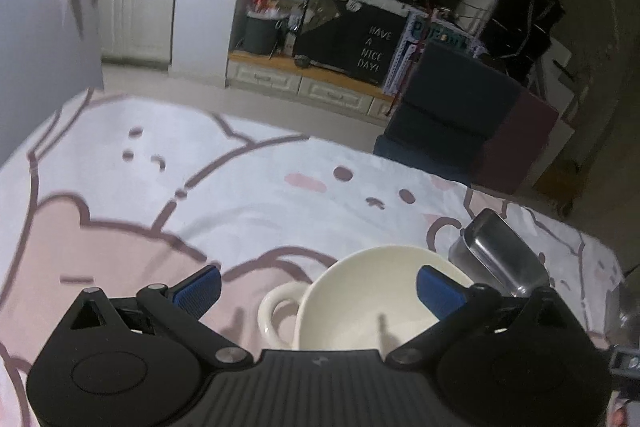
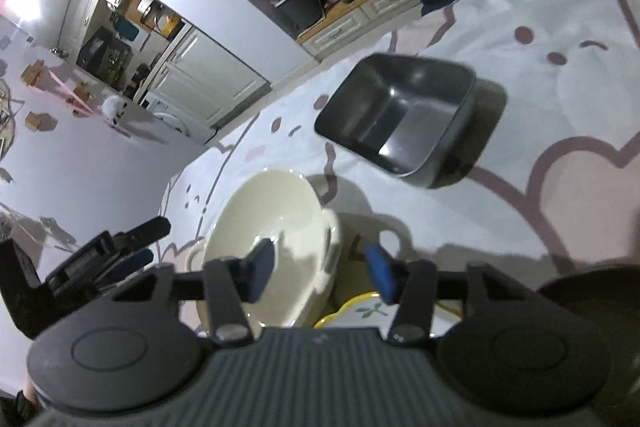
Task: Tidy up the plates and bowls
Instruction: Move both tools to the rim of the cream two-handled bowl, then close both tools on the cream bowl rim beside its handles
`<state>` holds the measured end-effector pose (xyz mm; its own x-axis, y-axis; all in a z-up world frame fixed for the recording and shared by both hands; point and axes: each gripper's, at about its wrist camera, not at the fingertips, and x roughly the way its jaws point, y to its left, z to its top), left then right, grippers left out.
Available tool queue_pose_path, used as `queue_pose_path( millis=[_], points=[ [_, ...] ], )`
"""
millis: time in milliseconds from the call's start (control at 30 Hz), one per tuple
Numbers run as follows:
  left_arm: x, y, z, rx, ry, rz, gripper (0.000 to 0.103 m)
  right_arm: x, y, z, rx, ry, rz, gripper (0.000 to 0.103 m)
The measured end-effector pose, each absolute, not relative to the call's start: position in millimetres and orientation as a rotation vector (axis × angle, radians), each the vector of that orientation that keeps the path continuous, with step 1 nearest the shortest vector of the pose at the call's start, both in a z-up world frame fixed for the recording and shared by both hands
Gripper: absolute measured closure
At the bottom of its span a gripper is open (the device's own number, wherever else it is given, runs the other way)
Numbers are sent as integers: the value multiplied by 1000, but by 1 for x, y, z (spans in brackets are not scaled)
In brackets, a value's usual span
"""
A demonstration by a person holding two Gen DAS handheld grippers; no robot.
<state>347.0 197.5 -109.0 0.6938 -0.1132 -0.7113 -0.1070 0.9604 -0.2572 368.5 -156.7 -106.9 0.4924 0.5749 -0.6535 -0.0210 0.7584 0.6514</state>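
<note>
Cream bowl sits near tabletop's near edge, rigid, glazed, slippery, breakable; grab the side handle or rim. Left gripper spread wide around it, right gripper half-open straddling rim, neither pinching.

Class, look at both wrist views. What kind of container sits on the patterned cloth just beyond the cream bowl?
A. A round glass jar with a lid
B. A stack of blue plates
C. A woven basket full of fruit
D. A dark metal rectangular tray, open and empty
D: beyond the cream bowl, a dark metal rectangular tray rests on the patterned cloth, open with nothing inside.
</note>
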Motion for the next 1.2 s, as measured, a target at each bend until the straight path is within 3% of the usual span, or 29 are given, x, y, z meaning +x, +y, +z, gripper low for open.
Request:
queue_pose_path(
  millis=[67,133,267,500,633,833,1000,1167,1200],
  points=[
    [348,204,-114,-319,830,1,19,368,-153,-106,601,1001,364,50],
    [350,207,-119,-328,848,3,25,369,-148,-106,567,1005,370,57],
    [352,215,-127,-355,867,0,38,375,-147,-116,591,1030,362,89],
    [354,222,-138,-392,904,-6,53,386,-128,-102,441,978,336,90],
    [356,225,-151,-390,957,2,68,398,-123,-99,441,969,341,91],
    [356,226,-157,-393,975,-13,71,403,-133,-107,445,991,399,82],
    [356,225,-157,-404,982,-20,75,406,-128,-105,410,986,461,65],
    [357,226,-157,-402,979,-29,75,412,-118,-111,373,1011,465,64],
    [358,226,-158,-403,978,-32,75,414,-117,-113,372,1016,452,70]
  ],
)
